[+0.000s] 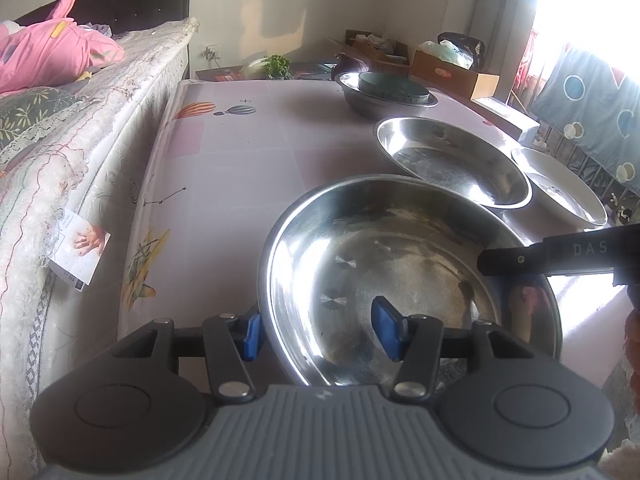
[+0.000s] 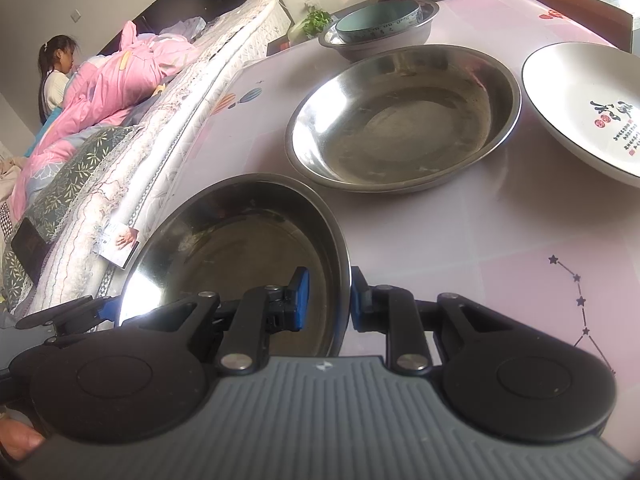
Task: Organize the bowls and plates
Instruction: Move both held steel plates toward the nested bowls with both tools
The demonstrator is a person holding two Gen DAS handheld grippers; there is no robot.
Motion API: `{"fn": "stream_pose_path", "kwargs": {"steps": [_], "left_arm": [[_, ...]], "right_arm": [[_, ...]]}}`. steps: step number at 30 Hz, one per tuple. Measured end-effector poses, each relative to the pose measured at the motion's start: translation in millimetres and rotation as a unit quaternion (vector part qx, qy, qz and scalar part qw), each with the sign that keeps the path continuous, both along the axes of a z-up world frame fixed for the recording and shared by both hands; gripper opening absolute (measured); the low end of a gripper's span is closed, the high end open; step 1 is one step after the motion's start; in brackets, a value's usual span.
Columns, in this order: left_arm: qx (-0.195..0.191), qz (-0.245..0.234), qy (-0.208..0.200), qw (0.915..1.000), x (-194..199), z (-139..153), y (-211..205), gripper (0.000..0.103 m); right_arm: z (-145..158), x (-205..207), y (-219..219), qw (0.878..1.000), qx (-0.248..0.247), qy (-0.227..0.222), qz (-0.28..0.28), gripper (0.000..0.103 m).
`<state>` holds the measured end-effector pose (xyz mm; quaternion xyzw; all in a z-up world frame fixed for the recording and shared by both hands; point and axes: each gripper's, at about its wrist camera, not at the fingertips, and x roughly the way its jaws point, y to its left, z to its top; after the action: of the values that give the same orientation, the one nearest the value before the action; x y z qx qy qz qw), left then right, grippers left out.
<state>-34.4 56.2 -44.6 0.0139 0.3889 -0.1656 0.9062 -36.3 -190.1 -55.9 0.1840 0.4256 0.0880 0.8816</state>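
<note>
A large steel bowl [image 1: 400,272] sits at the near end of the pink table; it also shows in the right wrist view [image 2: 240,248]. My left gripper [image 1: 320,332] is open, its blue pads [image 1: 251,336] astride the bowl's left rim. My right gripper [image 2: 330,300] straddles the bowl's right rim with a narrow gap between its pads [image 2: 300,300]; its finger shows in the left wrist view [image 1: 540,258]. A second steel bowl [image 2: 404,120] lies beyond, beside a white printed plate [image 2: 588,108]. A teal bowl [image 2: 378,22] is nested in a steel bowl [image 2: 384,46] at the far end.
A mattress edge [image 1: 100,160] with pink bedding runs along the table's left side. A person [image 2: 56,76] sits on the bed. Cardboard boxes [image 1: 452,68] and greens [image 1: 276,66] stand past the far end. A patterned curtain [image 1: 592,108] hangs at the right.
</note>
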Motion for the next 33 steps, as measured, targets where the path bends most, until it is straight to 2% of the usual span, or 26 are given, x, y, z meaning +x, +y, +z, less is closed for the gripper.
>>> {"fn": "stream_pose_path", "kwargs": {"steps": [12,21,28,33], "left_arm": [[-0.004,0.002,-0.018,0.9998,-7,12,3,0.055],[-0.022,-0.009,-0.046,0.9987,2,44,5,0.055],[-0.018,-0.042,-0.075,0.9962,33,73,-25,0.055],[-0.018,-0.072,-0.067,0.9950,61,75,-59,0.055]], "right_arm": [[9,-1,0,1.000,0.005,-0.008,0.001,0.021],[35,0,-5,0.999,0.016,-0.036,0.002,0.021],[60,10,-26,0.997,0.013,-0.072,-0.024,0.021],[65,21,-56,0.995,0.006,-0.076,-0.062,0.022]]}}
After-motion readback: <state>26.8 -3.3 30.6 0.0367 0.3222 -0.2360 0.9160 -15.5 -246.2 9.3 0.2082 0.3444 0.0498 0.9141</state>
